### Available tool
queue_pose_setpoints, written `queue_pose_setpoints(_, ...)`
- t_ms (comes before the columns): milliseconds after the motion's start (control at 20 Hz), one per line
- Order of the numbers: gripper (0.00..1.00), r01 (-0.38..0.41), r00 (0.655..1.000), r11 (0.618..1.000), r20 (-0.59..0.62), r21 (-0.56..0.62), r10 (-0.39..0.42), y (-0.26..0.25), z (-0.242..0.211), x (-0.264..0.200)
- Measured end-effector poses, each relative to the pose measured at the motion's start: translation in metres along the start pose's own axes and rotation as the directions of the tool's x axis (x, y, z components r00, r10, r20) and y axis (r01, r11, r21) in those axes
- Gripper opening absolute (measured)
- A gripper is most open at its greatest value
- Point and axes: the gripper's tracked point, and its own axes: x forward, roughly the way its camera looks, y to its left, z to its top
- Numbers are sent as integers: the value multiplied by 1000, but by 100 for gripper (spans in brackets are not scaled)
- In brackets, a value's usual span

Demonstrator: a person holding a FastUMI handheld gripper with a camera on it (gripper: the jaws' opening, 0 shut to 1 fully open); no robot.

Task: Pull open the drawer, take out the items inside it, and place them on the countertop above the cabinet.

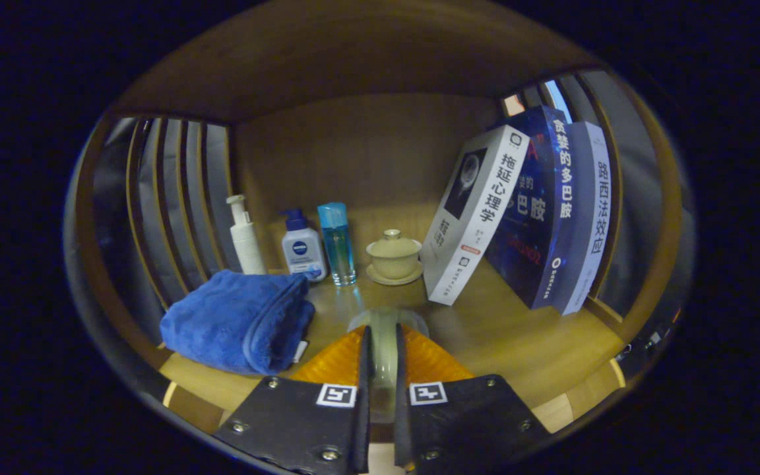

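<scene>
Our jaws are nearly closed, with just a thin gap left between them. In that gap sits a pale round thing (386, 315). The two orange fingers (335, 361) press on it from both sides, so we have hold of it. It is smooth and a bit see-through, and we cannot tell just what it is. Its round top pokes out past the tips of the fingers. It is over the front part of the wooden worktop (518, 343).

Just to the left of the jaws lies a folded blue towel (238, 320). It is soft and thick, it is close to the left finger, and it rests on the worktop.

Beyond the towel stand three bottles in a row. The first is a tall white pump bottle (245, 237). Next to it is a small white bottle (302, 247) with a blue cap. Then comes a clear blue bottle (337, 243). All three are upright.

Straight ahead of the jaws, past the pale round thing, is a little cup with a lid (393, 254). It sits on a saucer. The bare wood between it and the jaws is shiny.

To the right are three books (551, 211). They lean to the right, one on the next. The white book (469, 218) is nearest the cup, just beside it.

Wooden walls stand at the back, and wooden bars (175, 198) run up both sides.
</scene>
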Motion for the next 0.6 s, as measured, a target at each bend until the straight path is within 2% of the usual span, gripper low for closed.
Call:
queue_pose_setpoints(100,15,1,998,1000,70,11,-2,-5,4,3)
queue_pose_setpoints(250,15,38,990,999,138,-32,-33,-7,11,4)
queue_pose_setpoints(450,16,113,985,989,138,-93,-100,-13,15,3)
queue_pose_setpoints(550,21,125,982,988,152,-94,-110,-14,22,-3)
queue_pose_setpoints(600,34,121,981,990,160,-76,-108,-13,29,-10)
